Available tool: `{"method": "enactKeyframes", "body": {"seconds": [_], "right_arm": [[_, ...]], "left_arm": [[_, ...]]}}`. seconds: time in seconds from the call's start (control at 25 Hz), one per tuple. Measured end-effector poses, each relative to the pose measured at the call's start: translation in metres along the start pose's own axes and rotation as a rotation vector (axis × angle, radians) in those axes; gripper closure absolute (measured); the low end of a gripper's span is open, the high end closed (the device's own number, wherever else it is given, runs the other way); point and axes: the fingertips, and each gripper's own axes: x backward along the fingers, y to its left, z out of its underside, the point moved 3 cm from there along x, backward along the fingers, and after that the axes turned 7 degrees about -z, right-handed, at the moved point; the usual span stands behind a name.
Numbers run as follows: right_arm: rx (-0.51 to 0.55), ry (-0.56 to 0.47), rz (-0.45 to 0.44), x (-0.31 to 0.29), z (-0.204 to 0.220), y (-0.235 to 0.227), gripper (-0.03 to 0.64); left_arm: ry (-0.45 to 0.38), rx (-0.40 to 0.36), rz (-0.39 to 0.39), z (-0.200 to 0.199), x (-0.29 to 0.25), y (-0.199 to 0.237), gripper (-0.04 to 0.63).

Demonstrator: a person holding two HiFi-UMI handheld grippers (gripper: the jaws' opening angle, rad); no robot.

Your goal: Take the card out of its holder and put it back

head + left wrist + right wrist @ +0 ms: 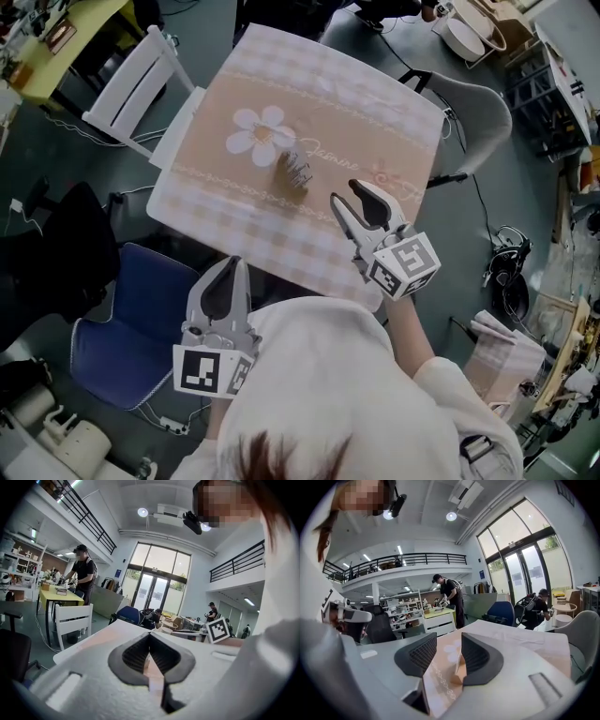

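Card (283, 166) in wire holder (299, 175) on tablecloth (319, 94)

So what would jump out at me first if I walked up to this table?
The big white daisy printed on the checked tablecloth draws the eye, with a small card holder standing just beside it near the middle. The right gripper points at the holder with its fingers spread, not touching it. The left gripper waits at the near edge, fingers together.
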Motion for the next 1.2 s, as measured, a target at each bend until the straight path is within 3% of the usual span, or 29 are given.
{"method": "enactKeyframes", "body": {"seconds": [0.2, 0.36, 0.56, 0.8, 1.2], "right_arm": [[-0.031, 0.085, -0.047, -0.048, 0.023, -0.007, 0.457], [-0.055, 0.159, 0.006, -0.076, 0.051, -0.023, 0.457], [-0.072, 0.250, 0.081, -0.096, 0.081, -0.042, 0.460], [-0.065, 0.253, 0.104, -0.105, 0.087, -0.041, 0.572], [-0.074, 0.249, 0.126, -0.106, 0.084, -0.043, 0.589]], "left_arm": [[-0.015, 0.047, -0.051, -0.002, 0.009, 0.005, 0.595], [-0.004, 0.022, -0.083, 0.003, 0.018, 0.015, 0.595], [-0.001, 0.051, -0.118, 0.005, 0.019, 0.022, 0.595], [0.008, 0.053, -0.116, 0.008, 0.014, 0.022, 0.595], [0.023, 0.056, -0.111, 0.005, 0.007, 0.023, 0.595]]}}
